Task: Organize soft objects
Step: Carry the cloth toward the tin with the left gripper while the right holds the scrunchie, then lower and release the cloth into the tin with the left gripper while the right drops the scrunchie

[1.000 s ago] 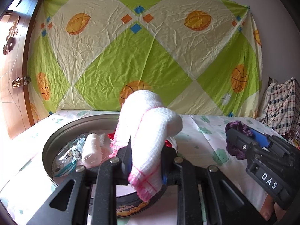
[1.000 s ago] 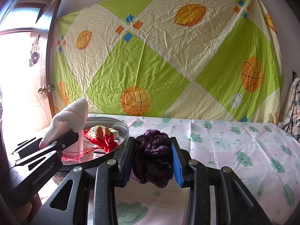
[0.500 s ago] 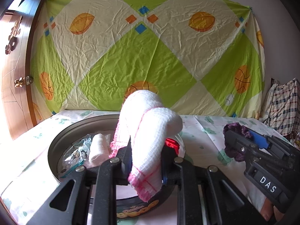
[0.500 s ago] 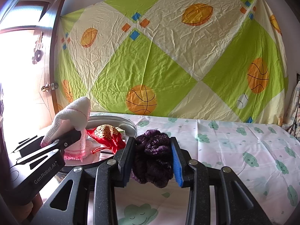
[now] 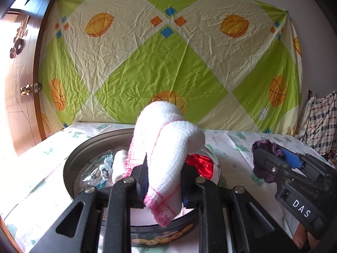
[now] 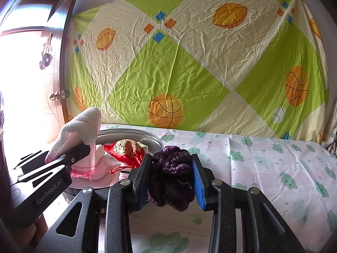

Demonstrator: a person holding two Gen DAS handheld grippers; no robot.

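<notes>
the left tool (image 5: 163,175) is clamped on a white waffle-weave cloth with pink trim (image 5: 168,147). the cloth arches upward from the jaws, and its hemmed end hangs down in front of them. it is held above a round metal tin (image 5: 71,164) that stands on the bench (image 6: 273,168), which is covered with a cloud-print sheet.

inside the tin lie a red satin pouch (image 6: 126,154) with a gold embroidered top, a small white cloth roll (image 5: 119,164) and clear plastic packets (image 5: 99,168).

the right tool (image 6: 171,175) is closed on a dark purple fuzzy scrunchie (image 6: 172,179), which bulges above and below the pads. it is held just to the right of the tin, above the sheet.

a green and cream sports-print sheet (image 5: 168,63) hangs on the wall behind the bench.
</notes>
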